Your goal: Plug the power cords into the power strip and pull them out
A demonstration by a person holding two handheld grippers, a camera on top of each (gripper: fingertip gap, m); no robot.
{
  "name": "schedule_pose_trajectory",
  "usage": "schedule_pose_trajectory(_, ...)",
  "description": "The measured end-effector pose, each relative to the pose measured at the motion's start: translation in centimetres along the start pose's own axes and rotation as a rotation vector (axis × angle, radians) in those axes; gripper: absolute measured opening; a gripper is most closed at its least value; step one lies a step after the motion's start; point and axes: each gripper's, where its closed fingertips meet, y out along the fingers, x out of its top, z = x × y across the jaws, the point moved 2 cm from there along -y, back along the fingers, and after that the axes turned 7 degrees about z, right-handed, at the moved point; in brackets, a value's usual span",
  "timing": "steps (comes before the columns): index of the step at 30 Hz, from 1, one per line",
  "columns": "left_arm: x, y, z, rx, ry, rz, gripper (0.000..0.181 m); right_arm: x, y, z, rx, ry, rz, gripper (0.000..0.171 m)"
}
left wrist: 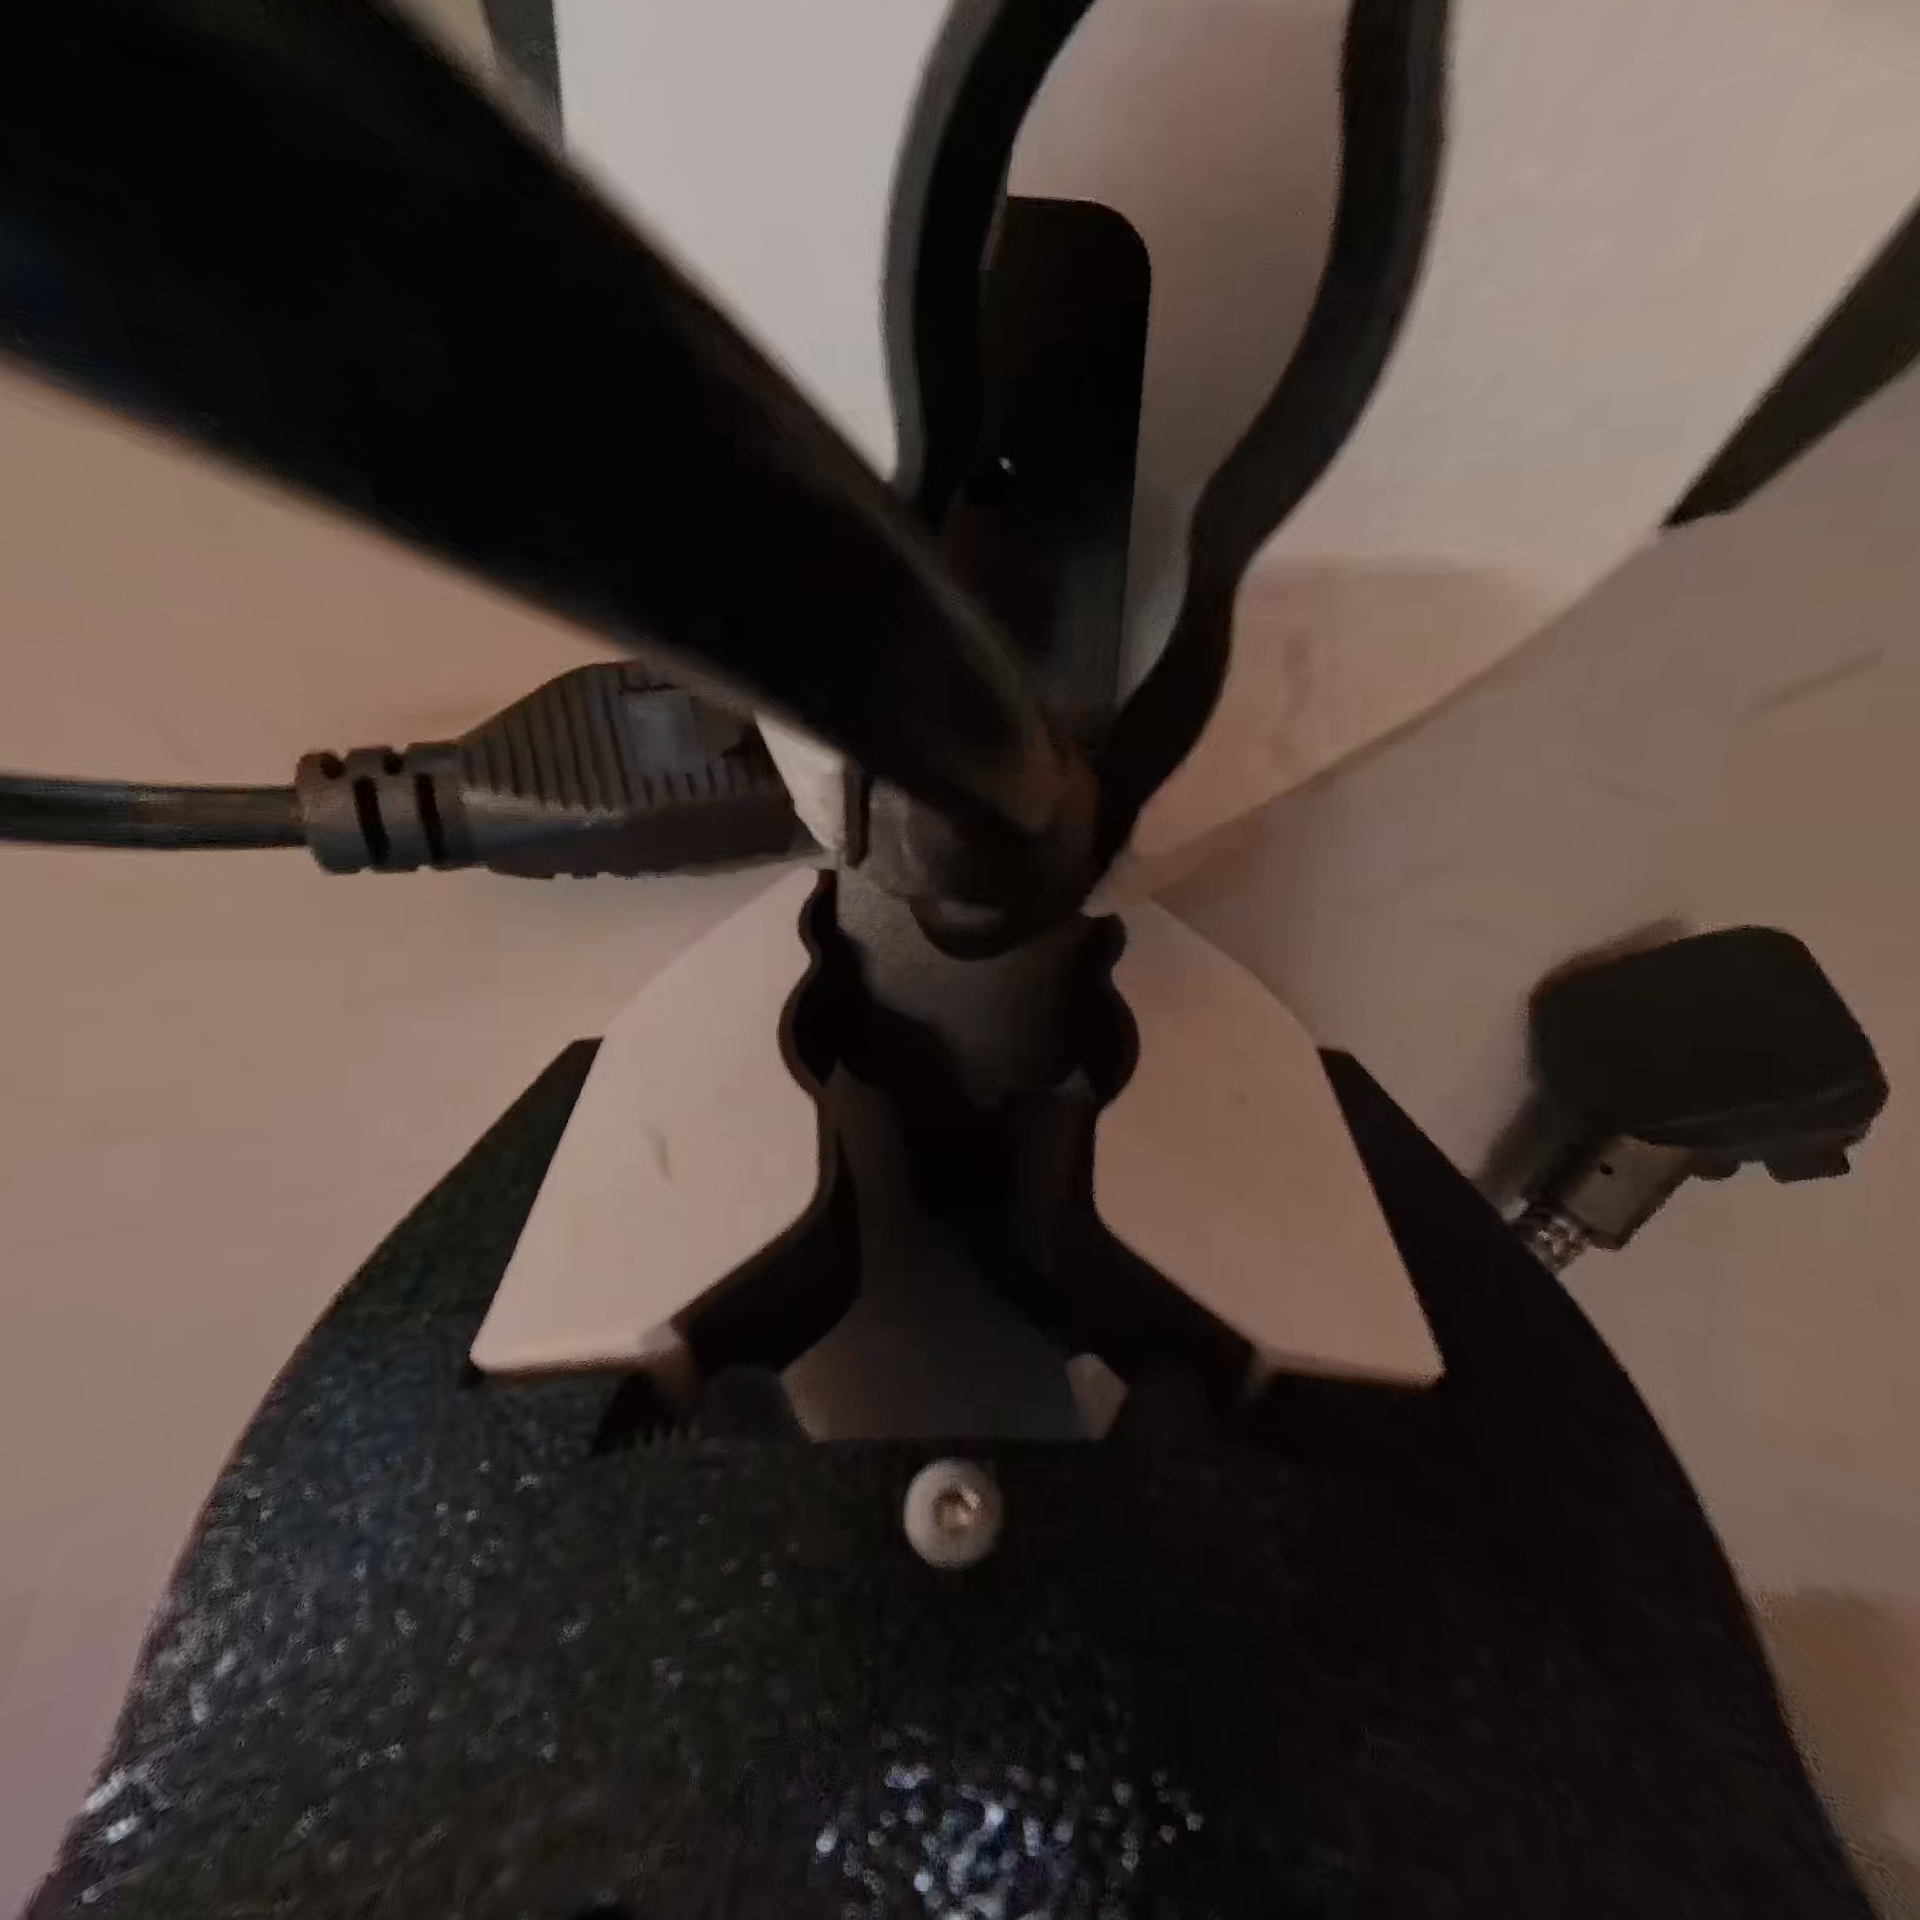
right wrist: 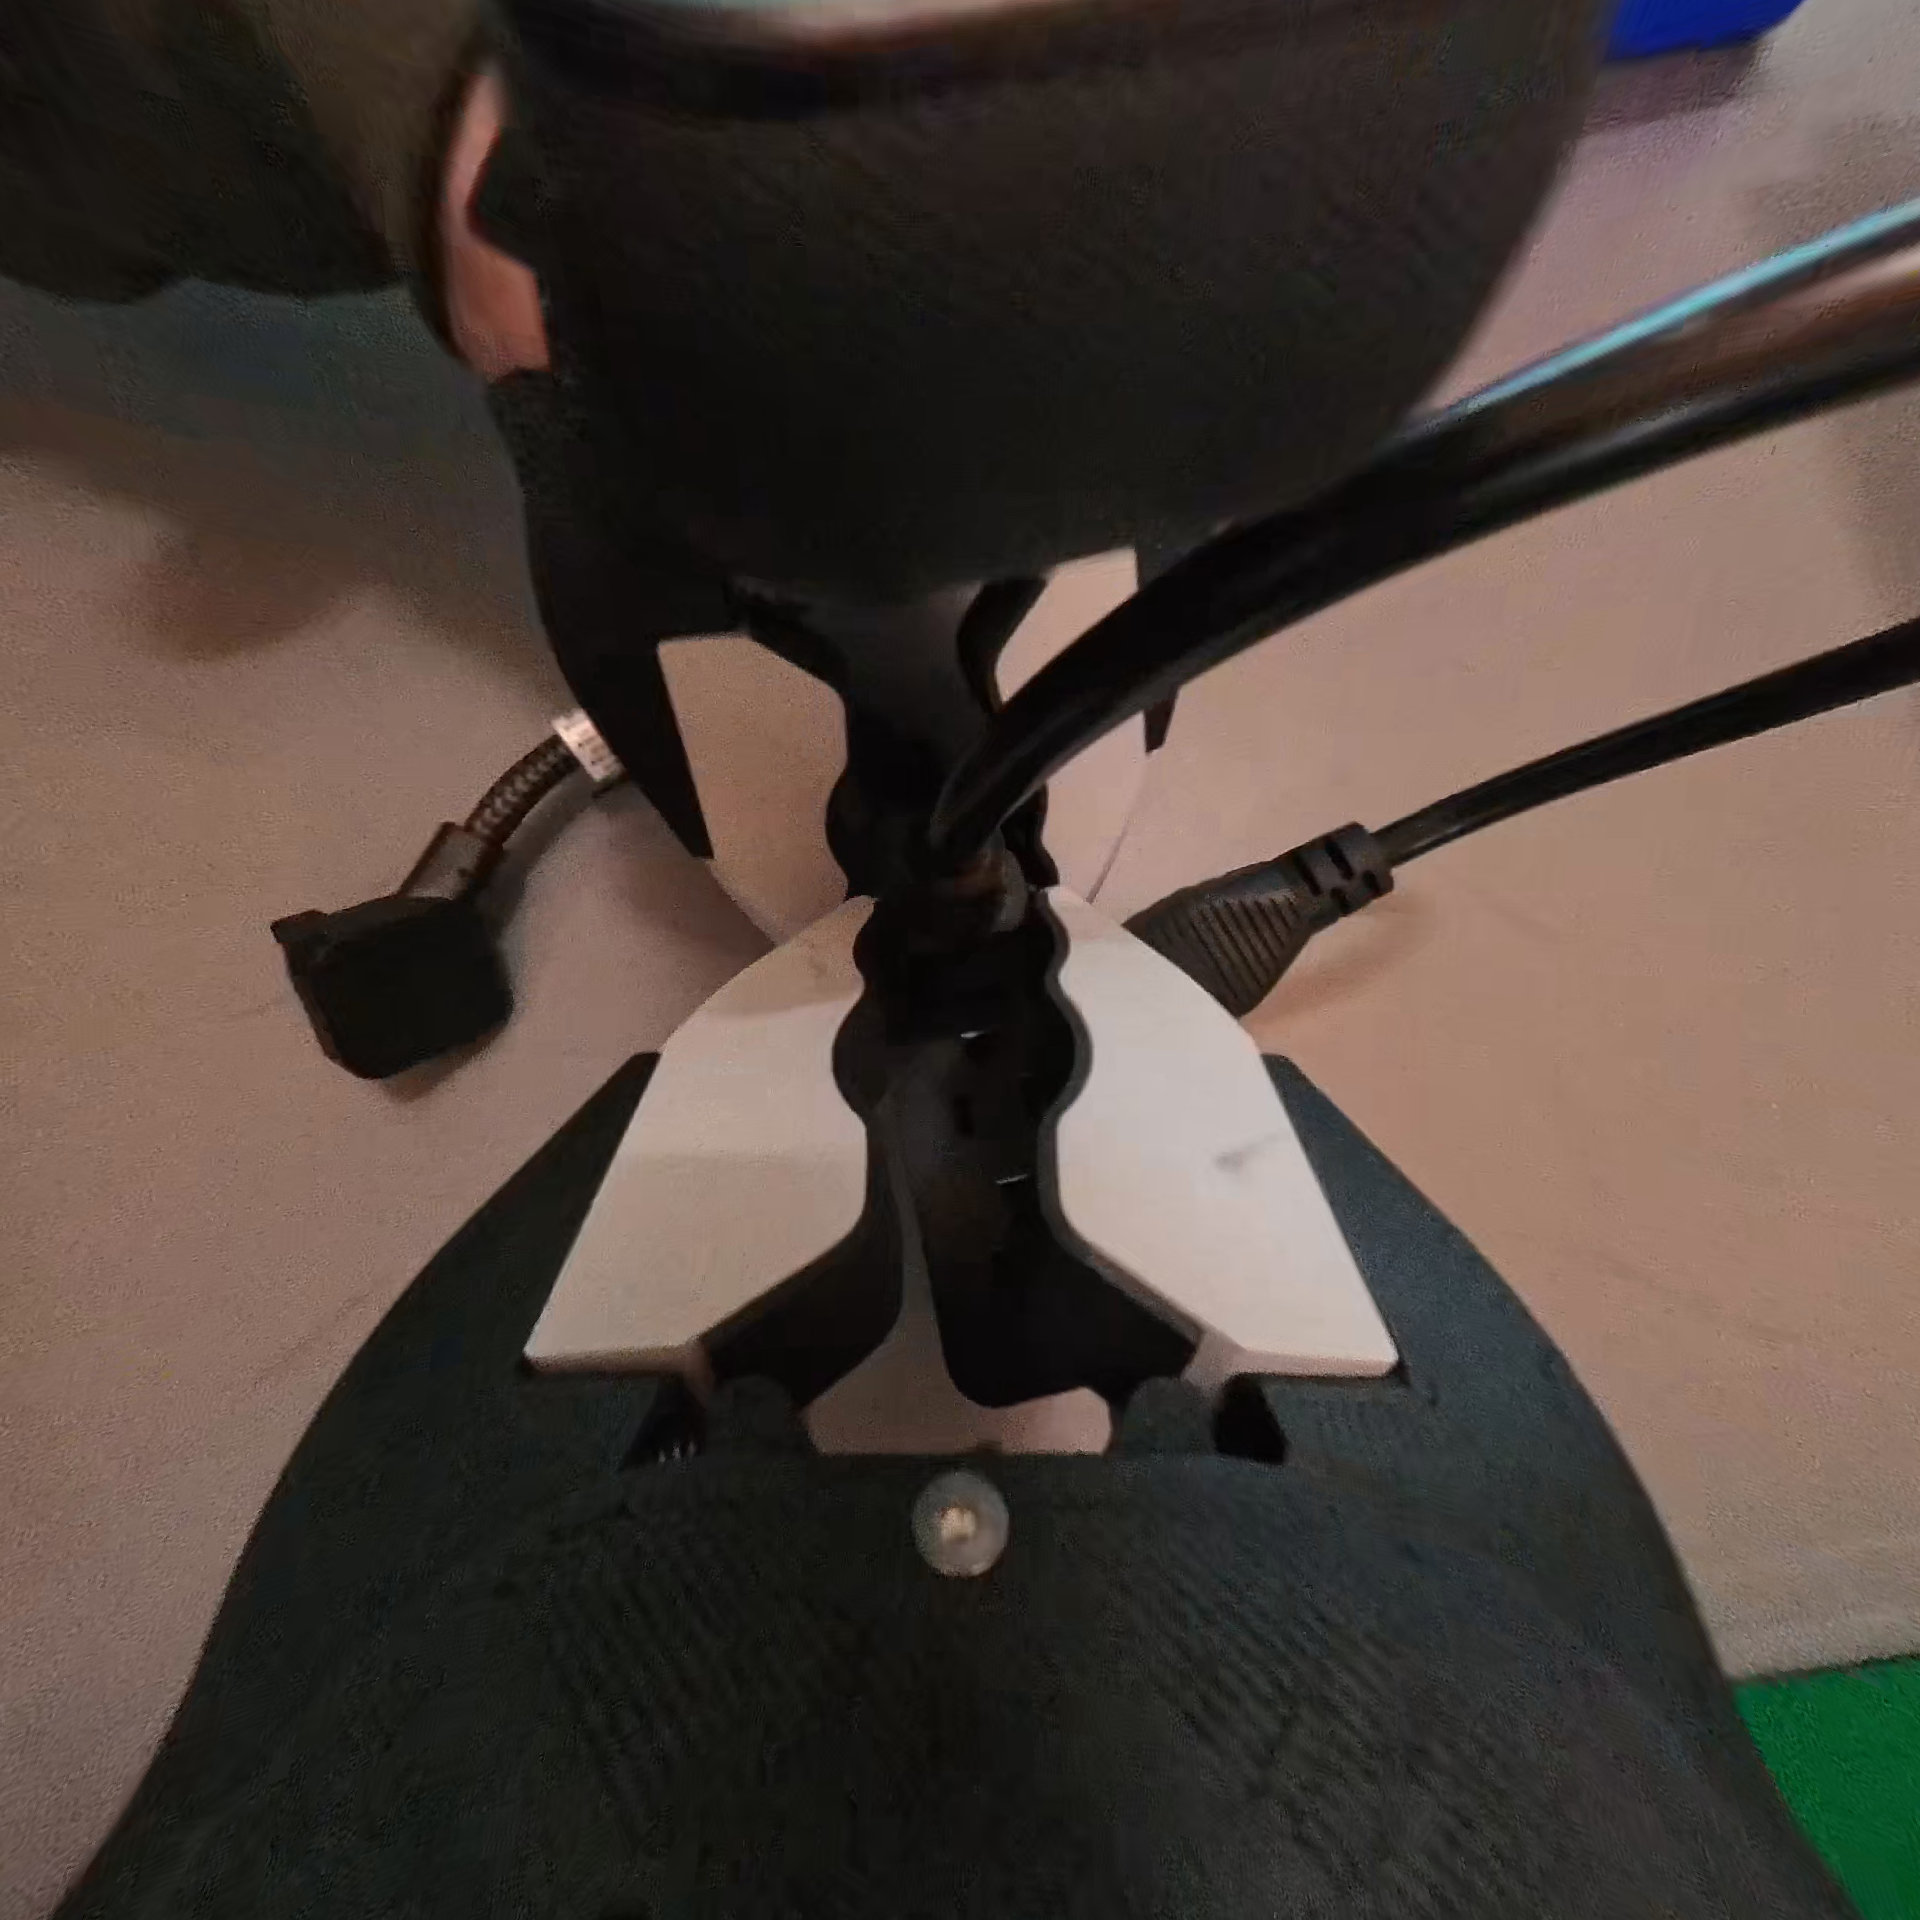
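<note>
A black power strip [right wrist: 971, 1143] with slots on its face lies between my right gripper's [right wrist: 956, 914] white fingers [right wrist: 748, 1122], which are shut on it. My left gripper [left wrist: 966, 883] faces the right one tip to tip and is shut on the black plug [left wrist: 966, 862] of a thick black cord [left wrist: 520, 436] that stands on the strip. In the left wrist view the strip [left wrist: 1070, 343] runs on beyond, between the right gripper's fingers. The thick cord [right wrist: 1351, 561] leaves up and to the right in the right wrist view. Whether the plug is fully seated is hidden.
A ribbed grey-black plug [left wrist: 613, 790] with its cord lies on the pale table [left wrist: 208, 1143], also in the right wrist view [right wrist: 1236, 935]. A flat black plug on a braided cable [left wrist: 1714, 1060] lies apart, also in the right wrist view [right wrist: 395, 982]. A green patch [right wrist: 1839, 1766] shows low right. Tip to tip, the grippers are about 5 centimetres apart.
</note>
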Motion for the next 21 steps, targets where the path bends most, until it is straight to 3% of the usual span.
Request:
schedule_pose_trajectory(2, 0.1, 0.0, -0.5, -0.011, 0.055, 0.011, 0.045, -0.1, -0.2, 0.7, -0.025, -0.092, 0.054, 0.025)
schedule_pose_trajectory(9, 0.3, 0.2, -0.5, 0.005, 0.032, -0.028, 0.044, -0.8, -0.2, 0.3, 0.033, 0.045, -0.033, 0.025)
schedule_pose_trajectory(14, 0.3, -0.2, -1.3, -0.094, -0.05, -0.11, 0.047, -0.6, -0.1, 0.8, 0.049, 0.05, -0.038, 0.025)
schedule_pose_trajectory(21, -0.4, -1.2, -1.4, 0.007, 0.11, 0.058, 0.043, -0.1, 0.3, 1.5, 0.022, 0.019, -0.014, 0.025)
